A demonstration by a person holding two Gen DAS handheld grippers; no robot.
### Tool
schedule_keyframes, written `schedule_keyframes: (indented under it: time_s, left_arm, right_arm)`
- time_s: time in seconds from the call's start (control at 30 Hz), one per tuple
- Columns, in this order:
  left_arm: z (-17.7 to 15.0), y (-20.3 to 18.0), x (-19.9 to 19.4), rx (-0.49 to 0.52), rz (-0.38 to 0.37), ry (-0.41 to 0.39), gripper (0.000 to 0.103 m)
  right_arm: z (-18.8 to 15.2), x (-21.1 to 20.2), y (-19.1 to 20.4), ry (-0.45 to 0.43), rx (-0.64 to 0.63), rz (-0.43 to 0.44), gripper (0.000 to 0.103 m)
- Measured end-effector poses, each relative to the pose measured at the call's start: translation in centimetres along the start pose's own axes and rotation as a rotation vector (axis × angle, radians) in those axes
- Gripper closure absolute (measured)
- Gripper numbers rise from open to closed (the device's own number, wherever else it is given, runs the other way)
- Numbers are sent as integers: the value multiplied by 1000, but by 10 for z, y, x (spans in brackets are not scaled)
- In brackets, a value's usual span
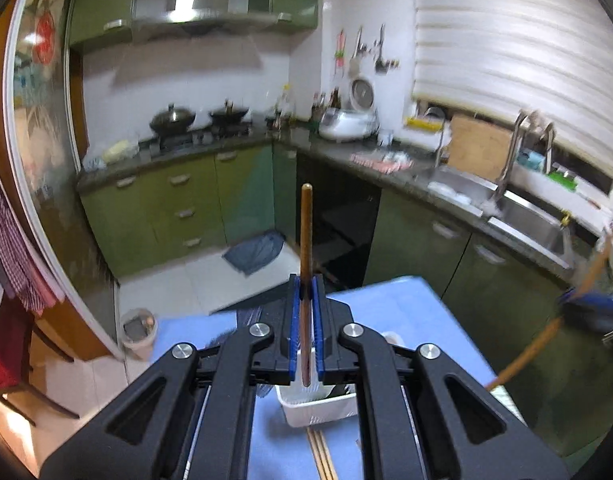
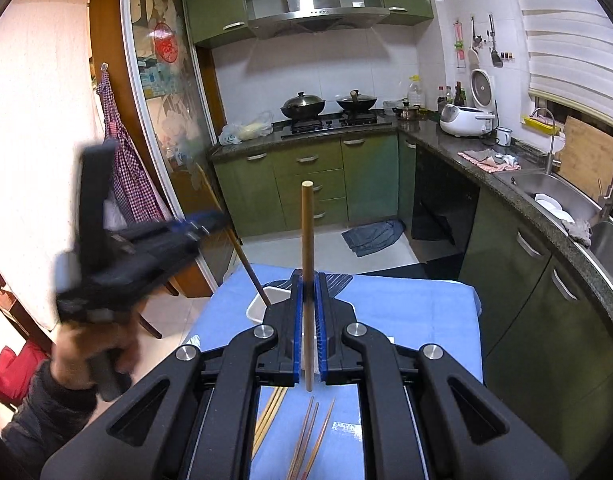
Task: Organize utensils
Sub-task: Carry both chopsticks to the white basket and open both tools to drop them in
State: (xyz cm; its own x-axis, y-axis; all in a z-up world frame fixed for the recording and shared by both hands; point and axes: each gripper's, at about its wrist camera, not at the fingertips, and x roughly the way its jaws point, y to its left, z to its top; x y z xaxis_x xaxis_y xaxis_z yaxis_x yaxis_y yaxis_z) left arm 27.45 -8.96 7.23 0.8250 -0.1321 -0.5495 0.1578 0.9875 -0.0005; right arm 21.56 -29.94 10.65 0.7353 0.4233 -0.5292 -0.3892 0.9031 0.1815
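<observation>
So both my grippers are clamped tight, each on one chopstick. L gripper (image 1: 306,300) pinches a dark brown chopstick (image 1: 306,236) between its blue pads; the stick stands nearly upright, top end well past my fingertips, lower end hanging behind them, over the white basket (image 1: 318,410). R gripper (image 2: 306,300) pinches a paler chopstick (image 2: 307,240) the same way, upright, its bottom tip dangling above the blue tablecloth (image 2: 406,308). Below & behind my R fingers, loose chopsticks (image 2: 306,436) lie flat on the cloth: a reddish-brown bunch w/ a paler pair to their left. From the R wrist view, the L gripper shows blurred at far left, held in a hand (image 2: 94,348) w/ a dark sleeve, its stick slanting down toward the basket, which sits just ahead-left of my R fingertips. A dark slotted utensil (image 2: 334,280) lies on the cloth just past the basket; can't tell what kind.
</observation>
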Motion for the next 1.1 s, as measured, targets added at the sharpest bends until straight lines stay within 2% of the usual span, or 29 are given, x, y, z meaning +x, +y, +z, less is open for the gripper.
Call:
schedule_keyframes:
  time_s: [0.1, 0.17, 0.23, 0.3, 0.53, 0.87, 0.97, 1.1]
  left_arm:
    - [-15, 4, 26, -9, 4, 74, 97]
    - [-23, 7, 31, 3, 8, 93, 94]
    - [-30, 10, 30, 15, 9, 97, 74]
    - [-35, 11, 20, 13, -6, 86, 69]
    - [-42, 16, -16, 25, -19, 50, 69]
    - [-51, 26, -23, 20, -28, 88, 69]
    - [-56, 27, -22, 18, -26, 105, 69]
    - [-66, 27, -22, 25, -28, 135, 69]
  right_arm:
    - [3, 5, -1, -2, 4, 1, 96]
    - [6, 7, -1, -8, 10, 9, 96]
    - [10, 9, -2, -22, 19, 17, 96]
    - [17, 12, -3, -37, 31, 18, 96]
    - [40, 42, -14, -77, 90, -22, 96]
    - [32, 115, -22, 15, 82, -82, 96]
    - [27, 121, -17, 21, 69, -80, 84]
    - [25, 112, -11, 4, 55, -74, 84]
